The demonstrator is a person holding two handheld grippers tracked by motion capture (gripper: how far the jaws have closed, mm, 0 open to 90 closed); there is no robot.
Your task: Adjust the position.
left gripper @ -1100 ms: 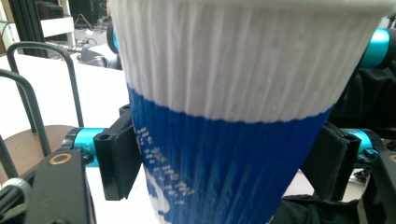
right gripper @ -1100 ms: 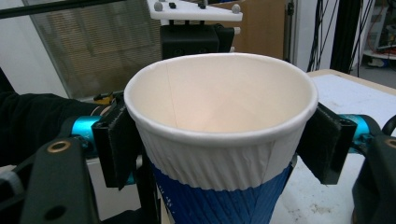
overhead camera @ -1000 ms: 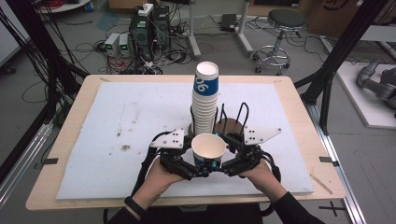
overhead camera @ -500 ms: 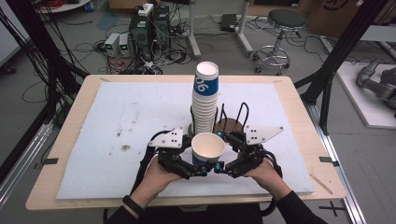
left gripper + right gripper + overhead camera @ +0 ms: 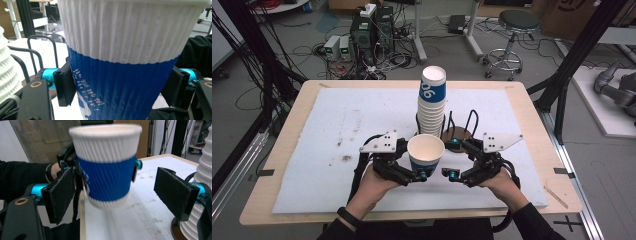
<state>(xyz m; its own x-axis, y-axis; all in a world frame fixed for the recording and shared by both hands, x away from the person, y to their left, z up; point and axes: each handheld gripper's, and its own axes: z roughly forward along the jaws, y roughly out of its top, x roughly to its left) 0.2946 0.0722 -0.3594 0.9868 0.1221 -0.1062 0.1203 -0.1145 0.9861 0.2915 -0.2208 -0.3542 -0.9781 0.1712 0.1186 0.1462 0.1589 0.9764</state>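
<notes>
A ribbed paper cup (image 5: 426, 152), white above and blue below, is held upright over the near middle of the table. My left gripper (image 5: 416, 162) is shut on its blue band, one pad on each side (image 5: 63, 85). In the left gripper view the cup (image 5: 120, 62) is very close. My right gripper (image 5: 451, 159) sits just right of the cup, and its jaws have just been opening. In the right gripper view the cup (image 5: 106, 167) stands between its wide pads (image 5: 60, 195), with a gap on each side. A tall stack of the same cups (image 5: 432, 102) rises behind.
The stack stands on a round brown base with black wire loops (image 5: 462, 132). A white mat (image 5: 337, 130) with a few dark stains covers the wooden table (image 5: 532, 105). The stack (image 5: 202, 170) is close on the right gripper's right. A stool and computer gear stand on the floor beyond.
The right gripper's jaws have spread away from the cup's sides. The cup stays in the left gripper, and both hands have kept their places.
</notes>
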